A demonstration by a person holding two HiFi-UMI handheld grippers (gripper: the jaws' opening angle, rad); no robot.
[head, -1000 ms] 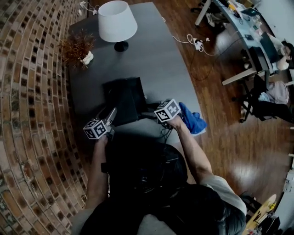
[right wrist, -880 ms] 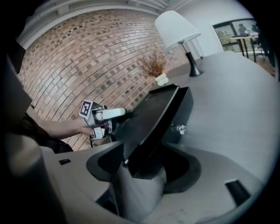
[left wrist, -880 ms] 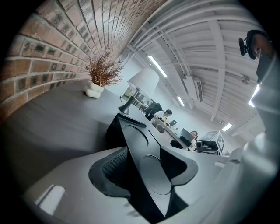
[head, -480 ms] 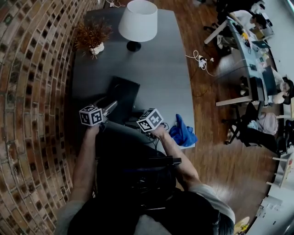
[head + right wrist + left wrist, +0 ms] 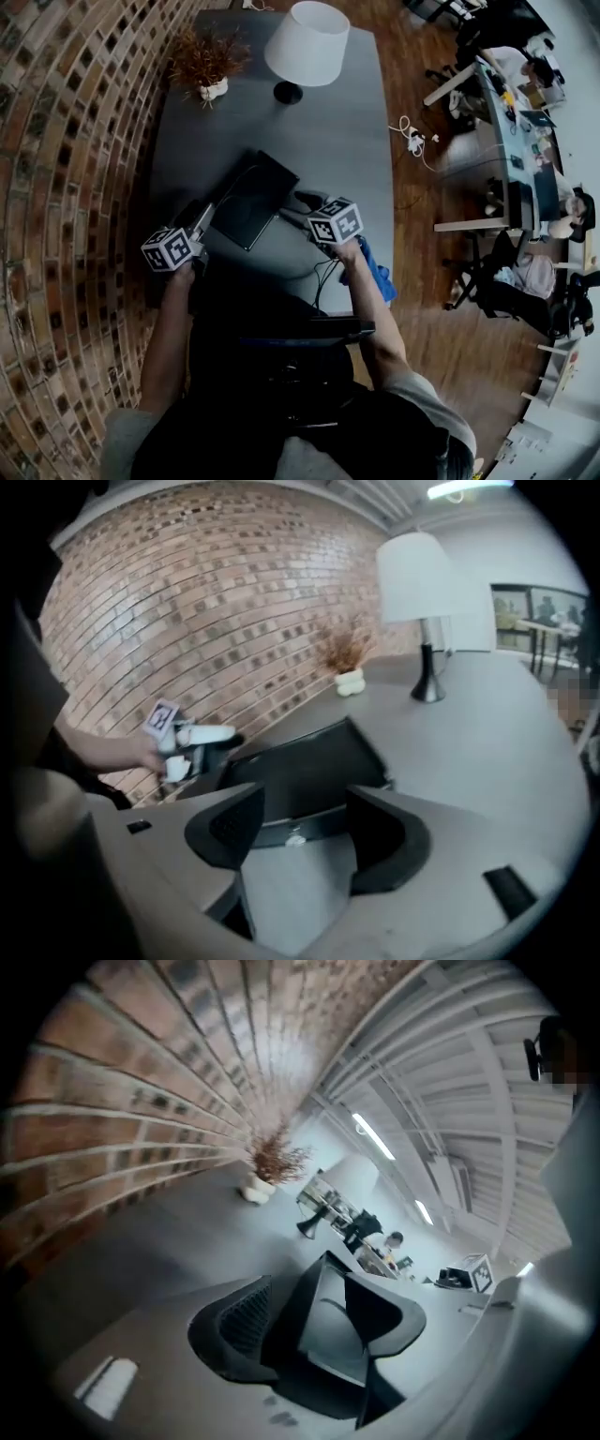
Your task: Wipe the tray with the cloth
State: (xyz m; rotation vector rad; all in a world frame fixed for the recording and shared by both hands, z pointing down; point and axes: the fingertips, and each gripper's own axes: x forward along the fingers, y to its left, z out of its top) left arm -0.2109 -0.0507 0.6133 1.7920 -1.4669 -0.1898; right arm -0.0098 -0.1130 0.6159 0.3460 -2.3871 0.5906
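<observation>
At tray (image 5: 248, 202) L edge: L tongs (image 5: 323, 1321) half wide, have just been closing, rim between, prob. to steady it | R tongs (image 5: 302, 829) wide, empty | cloth (image 5: 380, 272) R of tray, untouched.

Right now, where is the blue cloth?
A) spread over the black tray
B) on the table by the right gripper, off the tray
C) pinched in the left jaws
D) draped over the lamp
B: the head view shows the blue cloth bunched at the table's right edge beside the right gripper, off the black tray; that gripper's jaws are empty.
</observation>
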